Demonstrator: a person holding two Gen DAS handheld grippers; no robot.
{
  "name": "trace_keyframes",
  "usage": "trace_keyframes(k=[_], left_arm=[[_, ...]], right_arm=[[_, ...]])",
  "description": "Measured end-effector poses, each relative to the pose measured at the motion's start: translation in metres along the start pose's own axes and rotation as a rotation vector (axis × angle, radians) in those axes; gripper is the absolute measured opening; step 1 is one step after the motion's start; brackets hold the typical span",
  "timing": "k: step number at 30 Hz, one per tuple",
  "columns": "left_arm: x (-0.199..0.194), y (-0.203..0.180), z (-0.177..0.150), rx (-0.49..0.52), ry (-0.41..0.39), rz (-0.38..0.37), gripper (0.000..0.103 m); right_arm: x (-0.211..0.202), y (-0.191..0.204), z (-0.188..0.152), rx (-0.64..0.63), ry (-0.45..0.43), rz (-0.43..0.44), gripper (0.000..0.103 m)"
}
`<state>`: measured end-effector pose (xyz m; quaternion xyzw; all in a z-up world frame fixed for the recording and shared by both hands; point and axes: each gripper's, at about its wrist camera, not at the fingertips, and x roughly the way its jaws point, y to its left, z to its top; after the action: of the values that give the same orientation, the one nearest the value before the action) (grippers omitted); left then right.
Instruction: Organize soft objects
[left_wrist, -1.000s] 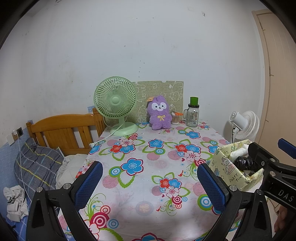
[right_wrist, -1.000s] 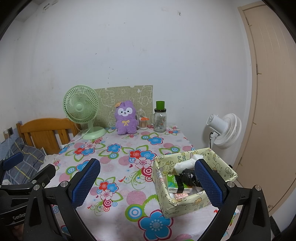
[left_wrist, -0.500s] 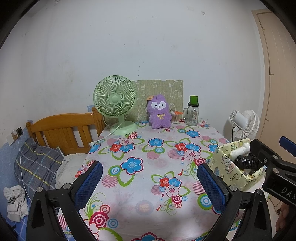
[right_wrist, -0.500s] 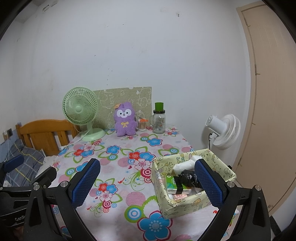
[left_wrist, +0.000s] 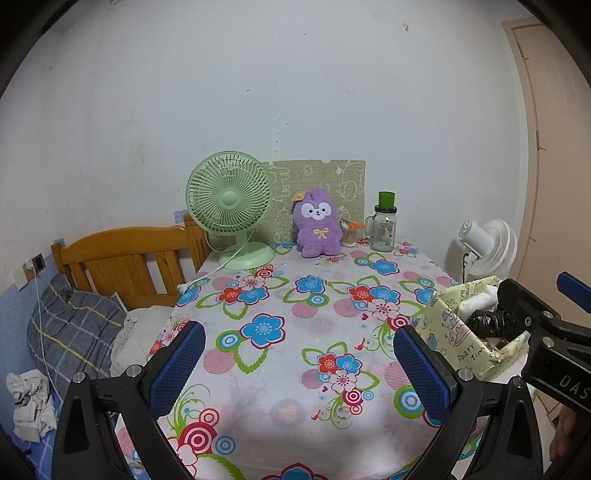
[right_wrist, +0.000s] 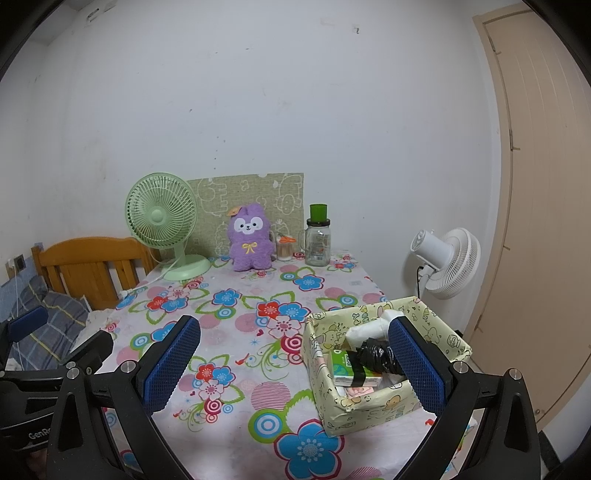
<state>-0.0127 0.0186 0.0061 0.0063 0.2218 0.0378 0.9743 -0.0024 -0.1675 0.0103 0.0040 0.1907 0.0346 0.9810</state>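
Two grippers are held level and side by side over the near table edge, left gripper (left_wrist: 299, 365) and right gripper (right_wrist: 293, 363) both spread wide and empty, while the purple plush (right_wrist: 251, 238) is propped upright at the far wall.

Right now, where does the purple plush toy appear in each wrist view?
Left wrist view: purple plush toy upright at the table's far edge, just right of centre.
Right wrist view: purple plush toy at the far edge, left of centre.
Shared landmark: the green desk fan stands just to its left.
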Motion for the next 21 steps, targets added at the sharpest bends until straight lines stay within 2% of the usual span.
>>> trace_keyframes(k=[21], left_arm=[[0.0001,-0.0015,0.0006,0.006,0.004,0.0,0.103]], right_arm=[[0.0005,-0.0003,0.0001,0.0,0.002,-0.002,0.103]])
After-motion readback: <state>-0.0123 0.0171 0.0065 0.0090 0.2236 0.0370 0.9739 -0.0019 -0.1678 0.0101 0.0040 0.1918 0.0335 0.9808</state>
